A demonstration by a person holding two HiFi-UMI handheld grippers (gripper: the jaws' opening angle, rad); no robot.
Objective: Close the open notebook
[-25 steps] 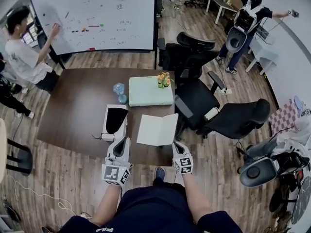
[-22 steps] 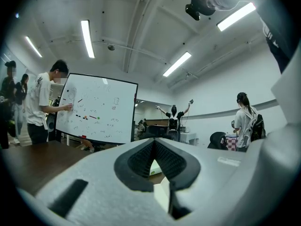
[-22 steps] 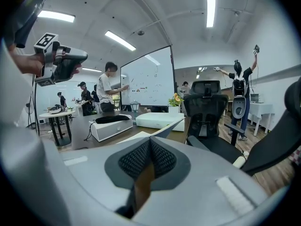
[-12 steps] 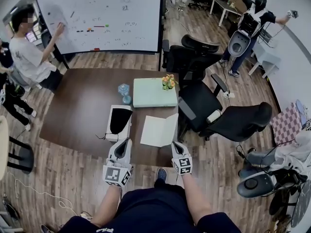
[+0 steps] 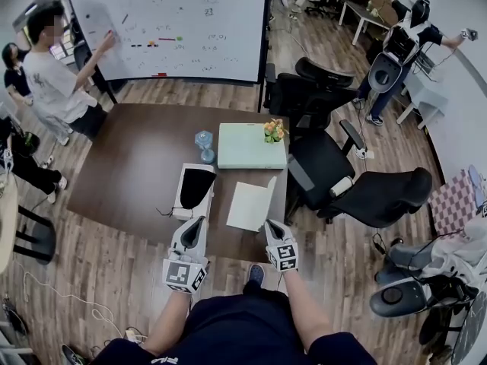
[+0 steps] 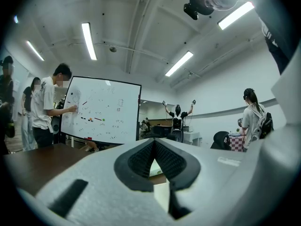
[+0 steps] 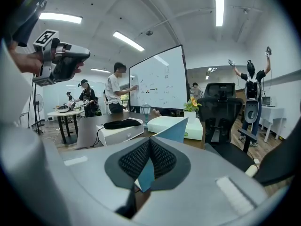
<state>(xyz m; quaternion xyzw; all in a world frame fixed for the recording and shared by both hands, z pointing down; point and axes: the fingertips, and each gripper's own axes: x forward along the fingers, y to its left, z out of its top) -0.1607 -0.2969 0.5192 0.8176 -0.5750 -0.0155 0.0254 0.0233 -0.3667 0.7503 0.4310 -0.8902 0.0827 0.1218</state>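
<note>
— Where is our notebook (image 5: 251, 205)?
— On the desk (image 5: 137, 166) at 1 o'clock, with its right cover raised. Our right gripper (image 5: 272, 226) is clamped on that cover.
— And our left gripper (image 5: 198, 221)?
— At 11 o'clock, with its jaws together and nothing between them.

The right claw (image 7: 149, 149) has its jaws pressed together on the edge of the notebook (image 7: 175, 130), whose blue cover stands tilted up off the dark worktop (image 7: 91, 121). Behind the cover lies a pale green box (image 7: 164, 123) with a small pot of flowers (image 7: 193, 103) beside it. To the left sits a white box (image 7: 123, 130) with a black cloth (image 7: 121, 123) on top.
</note>
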